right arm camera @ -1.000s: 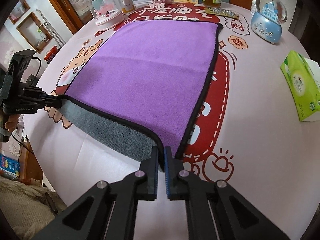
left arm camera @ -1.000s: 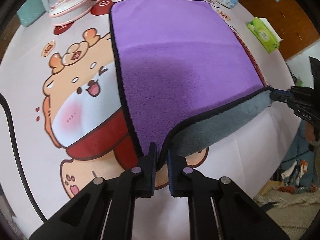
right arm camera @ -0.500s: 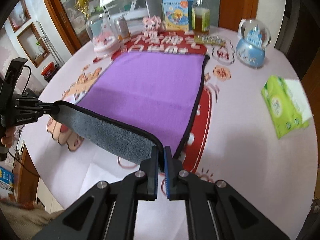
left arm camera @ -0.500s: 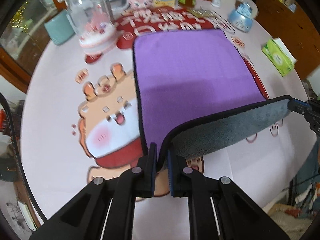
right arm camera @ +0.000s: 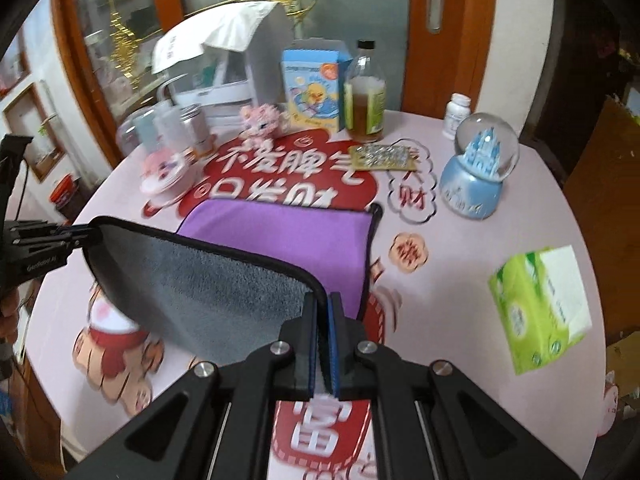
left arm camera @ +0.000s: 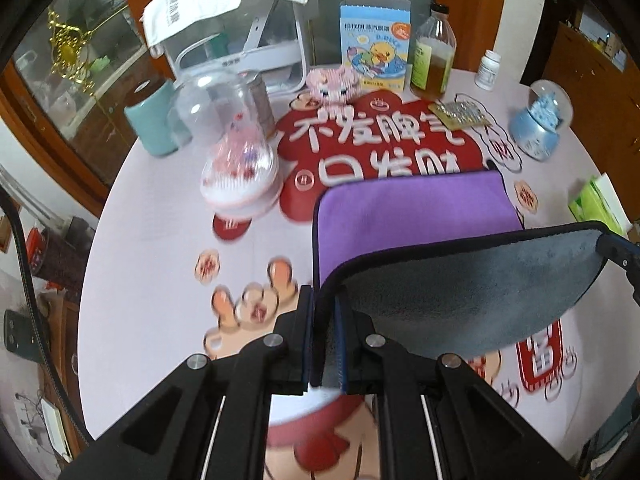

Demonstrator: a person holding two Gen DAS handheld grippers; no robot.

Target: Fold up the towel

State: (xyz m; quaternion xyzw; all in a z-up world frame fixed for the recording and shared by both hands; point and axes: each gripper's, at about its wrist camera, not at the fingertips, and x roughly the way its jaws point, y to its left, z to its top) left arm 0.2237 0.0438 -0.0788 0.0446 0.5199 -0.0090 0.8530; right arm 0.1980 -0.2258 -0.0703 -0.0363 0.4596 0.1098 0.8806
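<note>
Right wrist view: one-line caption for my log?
Right gripper and left gripper lift the towel near edge, gray underside showing.

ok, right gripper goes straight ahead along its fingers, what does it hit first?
Probably the flat purple half of the towel it already grips; the right gripper points over it toward the blister pack and bottle. Depth is unclear.

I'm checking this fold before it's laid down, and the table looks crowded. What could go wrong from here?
1. Each tongs pinches only a corner of the towel: left tongs, right tongs. A slip would probably drop that side and skew the fold.
2. The far edge lies close to the blister pack and snow globe; carrying the lifted edge too far might knock them.
3. The lifted half sags between the tongs, so it may land wrinkled.
</note>
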